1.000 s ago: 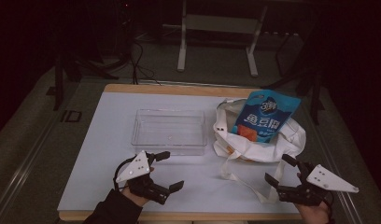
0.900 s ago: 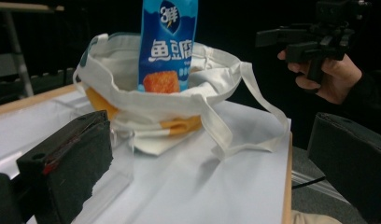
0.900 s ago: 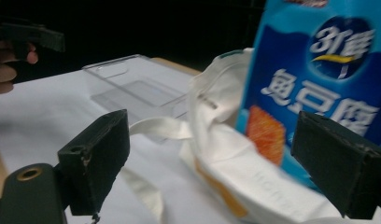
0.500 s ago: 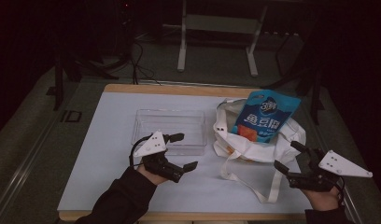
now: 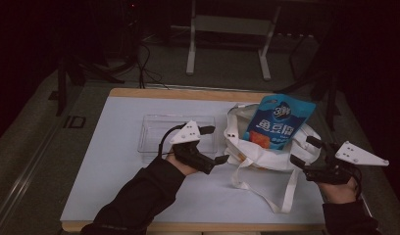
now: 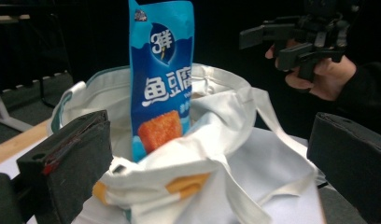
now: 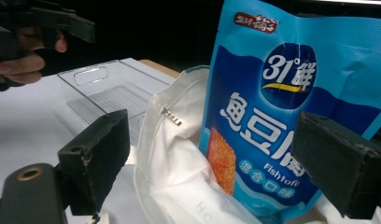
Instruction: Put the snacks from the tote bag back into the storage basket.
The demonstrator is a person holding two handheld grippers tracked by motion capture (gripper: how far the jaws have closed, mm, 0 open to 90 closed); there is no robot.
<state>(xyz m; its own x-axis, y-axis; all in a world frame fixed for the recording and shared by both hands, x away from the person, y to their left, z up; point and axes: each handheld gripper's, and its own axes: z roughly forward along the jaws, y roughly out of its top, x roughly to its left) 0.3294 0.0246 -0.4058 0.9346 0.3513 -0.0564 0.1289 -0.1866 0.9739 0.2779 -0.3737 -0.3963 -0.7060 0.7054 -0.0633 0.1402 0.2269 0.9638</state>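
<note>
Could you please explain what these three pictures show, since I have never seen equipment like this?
There is no robot here: a person holds a hand-operated tool with two black jaws in each hand. The high view looks down on the white table; the left gripper and right gripper reach in from below. The other two pictures come from cameras riding on those grippers, looking out between their own jaws. On the table lie a clear plastic tray and a white cloth bag, with a blue snack packet standing up out of it. Both pairs of jaws are open and hold nothing; each points at the bag from its own side.
</note>
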